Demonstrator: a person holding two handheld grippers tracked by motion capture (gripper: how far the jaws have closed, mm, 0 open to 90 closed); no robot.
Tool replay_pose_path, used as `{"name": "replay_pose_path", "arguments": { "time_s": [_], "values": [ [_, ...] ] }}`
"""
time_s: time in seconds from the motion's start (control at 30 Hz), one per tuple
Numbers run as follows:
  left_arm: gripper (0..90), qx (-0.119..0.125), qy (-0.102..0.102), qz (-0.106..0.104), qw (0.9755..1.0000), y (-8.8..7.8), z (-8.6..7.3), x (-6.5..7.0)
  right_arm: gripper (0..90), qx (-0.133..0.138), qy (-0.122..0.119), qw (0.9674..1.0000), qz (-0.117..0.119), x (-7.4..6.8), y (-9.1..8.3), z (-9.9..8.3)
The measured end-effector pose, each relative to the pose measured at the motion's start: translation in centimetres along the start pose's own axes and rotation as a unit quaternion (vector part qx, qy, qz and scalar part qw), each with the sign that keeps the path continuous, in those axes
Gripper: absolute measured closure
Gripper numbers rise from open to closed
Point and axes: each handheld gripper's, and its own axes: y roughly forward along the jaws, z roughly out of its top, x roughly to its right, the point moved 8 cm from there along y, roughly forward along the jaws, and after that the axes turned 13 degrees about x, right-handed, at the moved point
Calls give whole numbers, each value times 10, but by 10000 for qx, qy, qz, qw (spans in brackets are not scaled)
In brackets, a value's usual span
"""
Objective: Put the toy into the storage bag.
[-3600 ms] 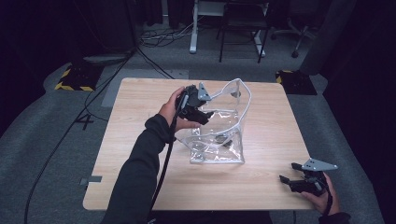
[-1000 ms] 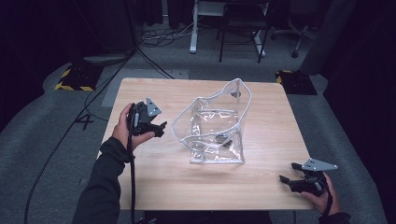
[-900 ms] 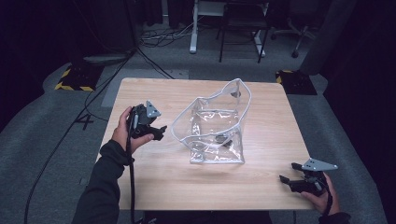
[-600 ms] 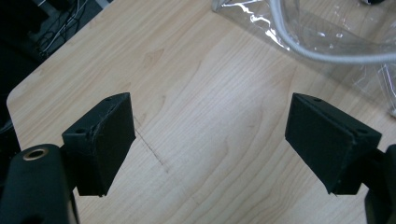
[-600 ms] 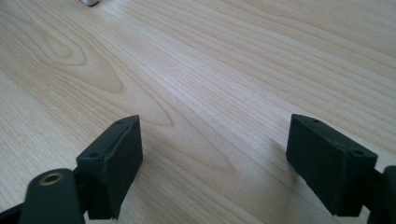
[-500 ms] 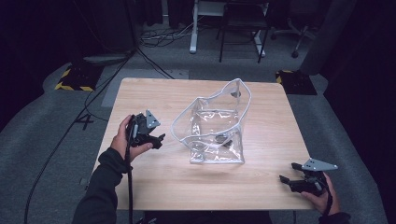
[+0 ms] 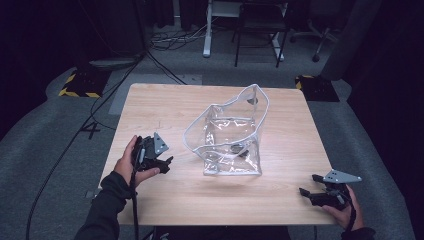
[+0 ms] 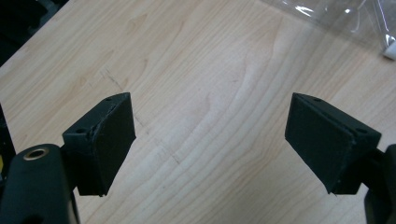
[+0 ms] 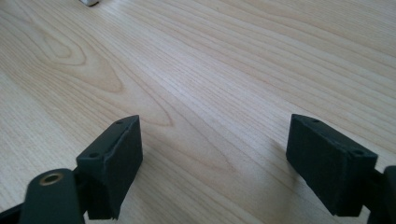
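Note:
A clear plastic bag [image 7: 231, 136] with a white rim stands open in the middle of the wooden table [image 7: 170, 105], with a few small dark items inside. My left gripper [image 7: 166, 162] is held low at the table's left side, a short way left of the bag, open and empty. In the left gripper view its jaws stand wide apart over bare wood, with the bag's edge [image 8: 327, 14] at the top right. My right gripper [image 7: 306, 192] rests open near the front right corner, apart from the bag. Its jaws in the right gripper view hold nothing.
A black cable [image 7: 134, 210] trails from the left gripper off the front edge. Beyond the table are a desk frame [image 7: 240, 30] and floor cables [image 7: 165, 40]. Bare wood lies between each gripper and the bag.
My left gripper has left the bag's rim, then drawn back left and toward the front of the table. The bag's rim has settled. The right gripper has stayed put.

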Motion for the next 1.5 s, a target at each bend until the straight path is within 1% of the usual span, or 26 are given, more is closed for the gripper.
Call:
{"name": "replay_pose_path", "arguments": {
  "time_s": [0.03,0.07,0.13,0.17,0.2,0.27,0.4,0.53,0.57,0.67,0.7,0.73,0.77,0.87,0.9,1.0,1.03,1.13,1.17,1.2,1.3,1.33,1.37,1.4,1.47,1.5],
  "values": [
    [165,-39,18,-35,10000,-1,-3,3,187,0,0,10000,0,0,0,0],
    [165,-13,30,6,10000,-1,-5,5,187,0,3,10000,-1,0,0,0],
    [165,-37,32,-19,10000,-2,-7,7,186,1,1,10000,0,0,0,0],
    [165,-52,92,-30,9999,-3,-8,8,187,-2,-3,10000,-1,0,0,0],
    [165,-47,107,-8,9999,-4,-8,9,187,1,0,10000,1,0,0,0],
    [165,-27,84,-52,9999,-5,-11,12,187,-1,1,10000,0,0,0,0],
    [164,-28,156,-47,9999,-8,-17,17,187,0,2,10000,-1,0,0,0],
    [164,-47,163,-52,9998,-10,-24,20,187,2,-2,10000,1,0,0,0],
    [164,-43,120,-76,9999,-10,-26,22,187,1,-3,10000,1,0,0,0],
    [165,-59,135,-45,9999,-11,-30,23,187,0,1,10000,0,0,0,0],
    [165,-87,133,-69,9998,-11,-34,24,186,2,-3,10000,0,0,0,0],
    [165,-87,133,-69,9998,-11,-34,24,186,2,-3,10000,0,0,0,0],
    [165,-79,85,-85,9999,-11,-37,26,187,-1,-3,10000,-2,0,0,0],
    [165,-65,93,-40,9999,-12,-41,26,187,0,-1,10000,0,0,0,0],
    [165,-64,23,-106,9999,-14,-45,28,187,-1,1,10000,0,0,0,0],
    [165,-29,-12,-104,9999,-16,-48,28,187,-1,2,10000,-2,0,0,0],
    [165,-9,-81,-106,9999,-18,-52,28,187,-1,0,10000,0,0,0,0],
    [165,-38,-67,-84,9999,-19,-57,27,187,-2,4,10000,-1,0,0,0],
    [165,-15,-157,-97,9998,-20,-61,28,187,-1,4,10000,-1,0,0,0],
    [165,-15,-157,-97,9998,-20,-61,28,187,-1,4,10000,-1,0,0,0],
    [165,17,-280,-54,9996,-22,-68,28,187,-2,4,10000,-1,0,0,0],
    [165,10,-342,-74,9994,-24,-72,29,186,-1,3,10000,-2,0,0,0],
    [165,10,-342,-74,9994,-24,-72,29,187,0,1,10000,-1,0,0,0],
    [165,26,-463,-74,9989,-24,-77,29,187,-1,2,10000,0,0,0,0],
    [166,31,-501,-67,9987,-25,-79,28,186,-2,3,10000,-4,0,0,0],
    [166,54,-634,-86,9979,-26,-83,29,187,3,-7,10000,1,0,0,0]
  ]
}}
